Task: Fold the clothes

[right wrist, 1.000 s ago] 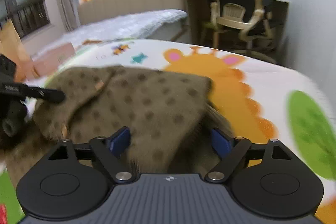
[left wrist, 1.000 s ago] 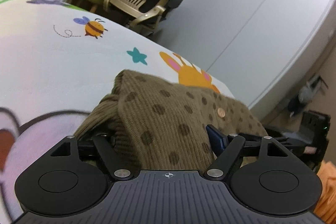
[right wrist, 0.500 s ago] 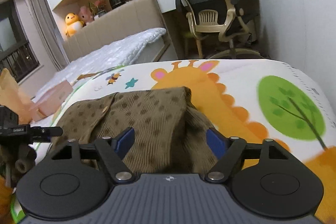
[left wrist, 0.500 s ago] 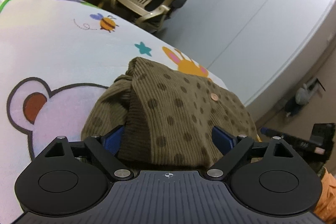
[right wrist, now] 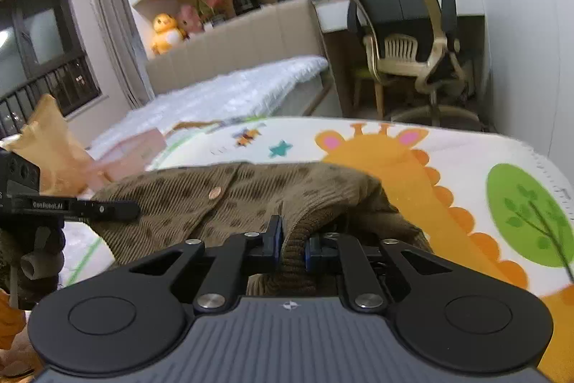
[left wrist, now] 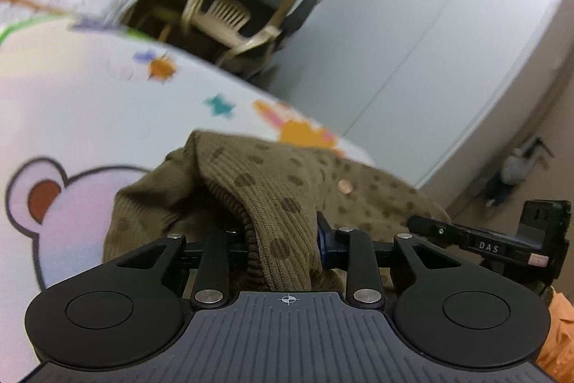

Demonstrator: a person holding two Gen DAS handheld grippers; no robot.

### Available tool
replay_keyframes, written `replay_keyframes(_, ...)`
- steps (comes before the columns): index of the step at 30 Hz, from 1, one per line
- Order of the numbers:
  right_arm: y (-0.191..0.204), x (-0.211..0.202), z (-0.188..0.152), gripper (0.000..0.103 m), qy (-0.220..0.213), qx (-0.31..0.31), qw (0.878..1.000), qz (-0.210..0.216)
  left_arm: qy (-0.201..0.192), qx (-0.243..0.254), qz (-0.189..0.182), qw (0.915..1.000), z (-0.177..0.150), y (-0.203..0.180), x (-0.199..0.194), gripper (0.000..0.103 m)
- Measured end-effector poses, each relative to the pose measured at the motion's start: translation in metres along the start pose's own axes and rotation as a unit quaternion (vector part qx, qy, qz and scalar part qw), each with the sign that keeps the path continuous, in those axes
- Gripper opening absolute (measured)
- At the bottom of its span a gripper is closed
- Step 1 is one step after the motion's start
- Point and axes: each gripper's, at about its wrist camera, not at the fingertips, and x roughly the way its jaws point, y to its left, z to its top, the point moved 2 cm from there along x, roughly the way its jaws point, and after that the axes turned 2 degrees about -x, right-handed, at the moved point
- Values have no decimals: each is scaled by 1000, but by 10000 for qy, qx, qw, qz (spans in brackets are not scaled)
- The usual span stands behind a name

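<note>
Handling looks easy: the brown spotted cardigan is soft, light ribbed knit, limp, best taken by its thick edges. It lies bunched on the cartoon-print mat just ahead of both tools. Left gripper: jaws closing, narrow, a fold pinched between them. Right gripper: nearly closed, clamping a ribbed edge at its tips.

right claw clamped on brown dotted cardigan hem | cardigan on cartoon mat | left claw at cardigan's far edge
</note>
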Motion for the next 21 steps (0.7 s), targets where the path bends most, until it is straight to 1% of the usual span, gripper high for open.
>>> replay_keyframes(2, 2, -17, -6, 11, -26, 59, 10000, 37, 23, 106, -131, 9999, -8, -12, -18, 30)
replay_keyframes(5, 0, -23, -32, 11, 172, 229, 9996, -42, 207, 173, -211, 9994, -31, -22, -34, 32)
replay_keyframes(8, -6, -18, -60, 13, 427, 340, 9982, -246, 484, 106, -97, 9987, -57, -19, -33, 36)
replay_keyframes(9, -8, -15, -69, 16, 505, 373, 9975, -313, 591, 39, -13, 9982, -65, -14, -31, 37)
replay_keyframes(11, -13, -16, -75, 27, 519, 506, 9969, -320, 761, -115, 173, 9969, -77, 0, -26, 44)
replay_keyframes(12, -16, -18, -75, 31, 508, 569, 9966, -327, 787, -181, 196, 9965, -79, 4, -26, 46)
replay_keyframes(13, -19, -19, -75, 39, 490, 610, 9963, -344, 756, -217, 172, 9968, -77, 6, -27, 46)
replay_keyframes(14, -19, -22, -72, 45, 437, 533, 9968, -414, 687, -216, 159, 9973, -73, 6, -30, 52)
replay_keyframes(15, -19, -26, -68, 48, 384, 456, 9970, -484, 600, -203, 149, 9979, -69, 6, -33, 56)
replay_keyframes(17, -19, -31, -60, 56, 272, 300, 9973, -616, 301, -157, 85, 9994, -56, 4, -44, 69)
replay_keyframes(18, -17, -33, -56, 58, 190, 204, 9976, -636, 141, -151, 34, 9998, -49, 4, -49, 71)
replay_keyframes(19, -15, -34, -50, 62, 106, 112, 9978, -649, -5, -160, -30, 9999, -41, 2, -53, 74)
replay_keyframes(20, -12, -30, -43, 66, 20, 36, 9981, -622, -130, -159, -109, 9997, -32, 1, -53, 75)
replay_keyframes(21, -8, -25, -35, 67, -67, -35, 9983, -584, -255, -158, -187, 9994, -24, -1, -53, 76)
